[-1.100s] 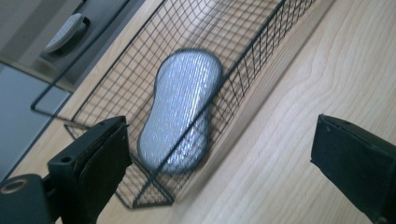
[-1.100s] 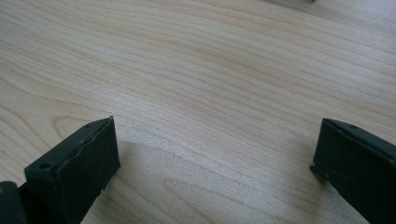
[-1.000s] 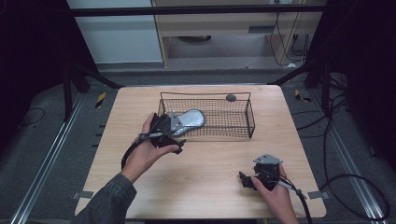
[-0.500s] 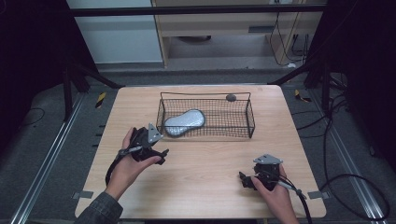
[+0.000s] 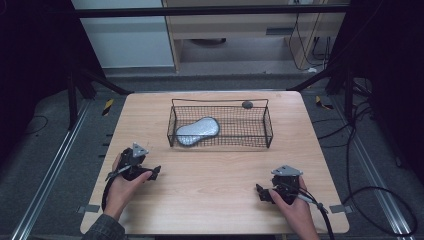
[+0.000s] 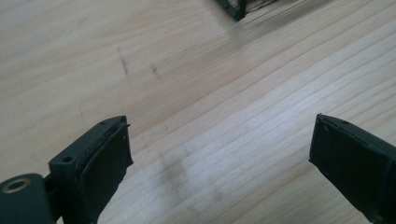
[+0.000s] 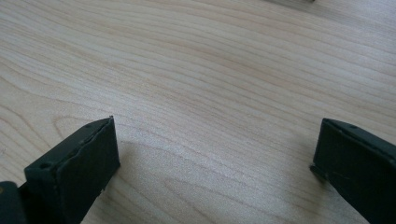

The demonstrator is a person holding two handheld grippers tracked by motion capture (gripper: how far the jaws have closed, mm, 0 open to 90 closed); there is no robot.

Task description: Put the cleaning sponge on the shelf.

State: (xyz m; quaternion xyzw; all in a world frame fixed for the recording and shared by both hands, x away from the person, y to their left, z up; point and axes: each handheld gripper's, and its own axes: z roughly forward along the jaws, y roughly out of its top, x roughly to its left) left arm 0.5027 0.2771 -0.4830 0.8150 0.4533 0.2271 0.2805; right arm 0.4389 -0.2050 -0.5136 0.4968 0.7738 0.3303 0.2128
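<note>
Risk: grey oval pouch in black wire basket snags mesh if regrasped; left gripper and right gripper rest agape, empty.

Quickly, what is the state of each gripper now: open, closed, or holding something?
Left gripper: open, jaws wide apart, holding nothing, over the bare table.
Right gripper: open, jaws wide apart, holding nothing.

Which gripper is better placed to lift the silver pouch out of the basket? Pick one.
Left, probably. The silver pouch lies at the wire basket's left end, nearer the open left gripper than the right gripper.
</note>
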